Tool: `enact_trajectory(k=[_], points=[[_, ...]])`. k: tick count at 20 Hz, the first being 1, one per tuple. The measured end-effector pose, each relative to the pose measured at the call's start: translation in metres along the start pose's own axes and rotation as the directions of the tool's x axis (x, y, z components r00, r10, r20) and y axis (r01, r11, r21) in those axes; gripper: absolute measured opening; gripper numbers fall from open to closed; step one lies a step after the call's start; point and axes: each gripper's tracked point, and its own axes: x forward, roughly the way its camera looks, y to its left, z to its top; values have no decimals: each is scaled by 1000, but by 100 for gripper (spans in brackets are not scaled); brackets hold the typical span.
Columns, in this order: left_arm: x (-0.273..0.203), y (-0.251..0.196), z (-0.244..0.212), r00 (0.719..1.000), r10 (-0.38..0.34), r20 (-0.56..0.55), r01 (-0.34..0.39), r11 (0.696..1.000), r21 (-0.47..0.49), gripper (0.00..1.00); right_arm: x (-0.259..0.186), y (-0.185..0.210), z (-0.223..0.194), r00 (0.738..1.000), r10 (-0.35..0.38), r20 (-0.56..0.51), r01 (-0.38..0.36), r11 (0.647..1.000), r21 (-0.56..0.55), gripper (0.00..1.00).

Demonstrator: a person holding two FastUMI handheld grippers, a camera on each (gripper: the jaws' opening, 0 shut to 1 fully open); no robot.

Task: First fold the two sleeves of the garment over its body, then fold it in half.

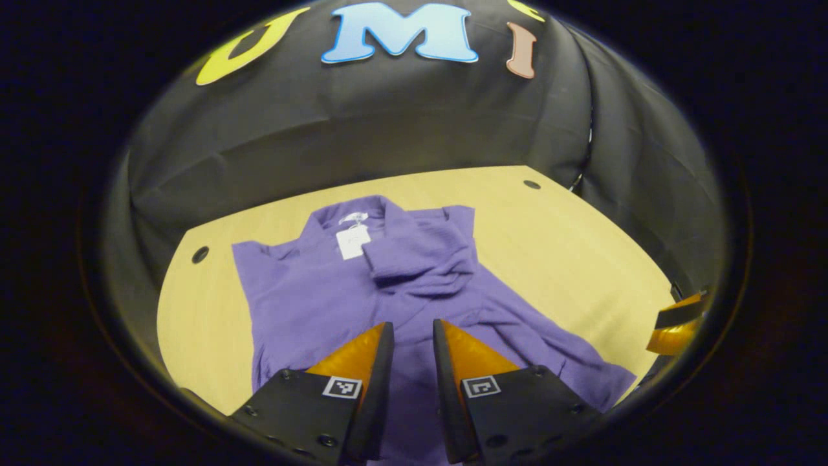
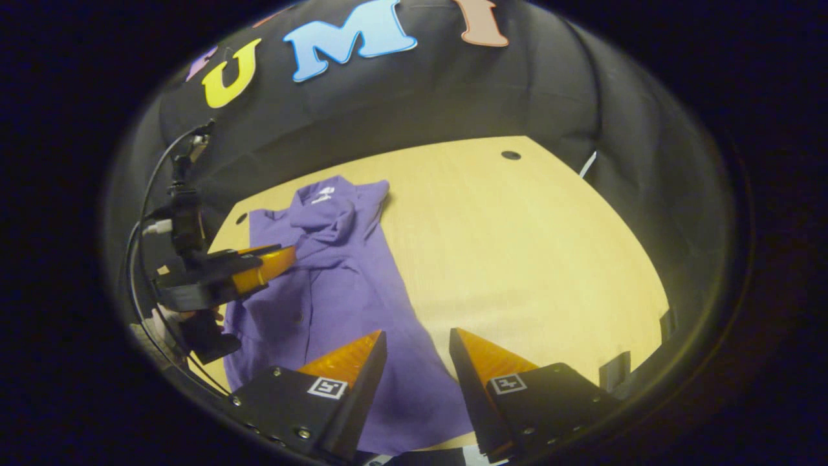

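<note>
while one sleeve (image 1: pixel 414 255) already lies folded across the chest of the shirt (image 1: pixel 310 304), the other side looks flat and unfolded, so the step in hand is, i judge, the second sleeve fold. the shirt lies spread on the desk (image 1: pixel 556 233), collar (image 1: pixel 352 217) toward the booth wall and hem toward the person, with a white tag (image 1: pixel 352 243) at the neck.

the left hand-held gripper (image 1: pixel 414 340) hovers over the lower middle of the shirt, its fingers apart and nothing between them. the right hand-held gripper (image 2: pixel 417 349) hangs over the shirt's edge nearest the bare desk, likewise released and empty; from the left gripper view it shows at the far right edge (image 1: pixel 676 327).

to do the fold well, the left one should go to the shirt's unfolded side (i cannot make out the sleeve cuff clearly there), pinch a single layer near the sleeve end, lift just enough to clear the cloth, and carry it across to land beside the folded sleeve. the right one could press the body lightly so the shirt does not slide on the smooth desk. the wrinkled lower right corner (image 1: pixel 582 369) wants smoothing before the half fold, or the crease will set crooked.
</note>
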Motion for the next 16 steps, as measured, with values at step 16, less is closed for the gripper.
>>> enact_trajectory(k=[16], points=[[-106, 43, -150, 973, 99, -209, -123, 987, -105, 41, 43, 32, -93, 964, 50, -262, -73, 994, -79, 65]])
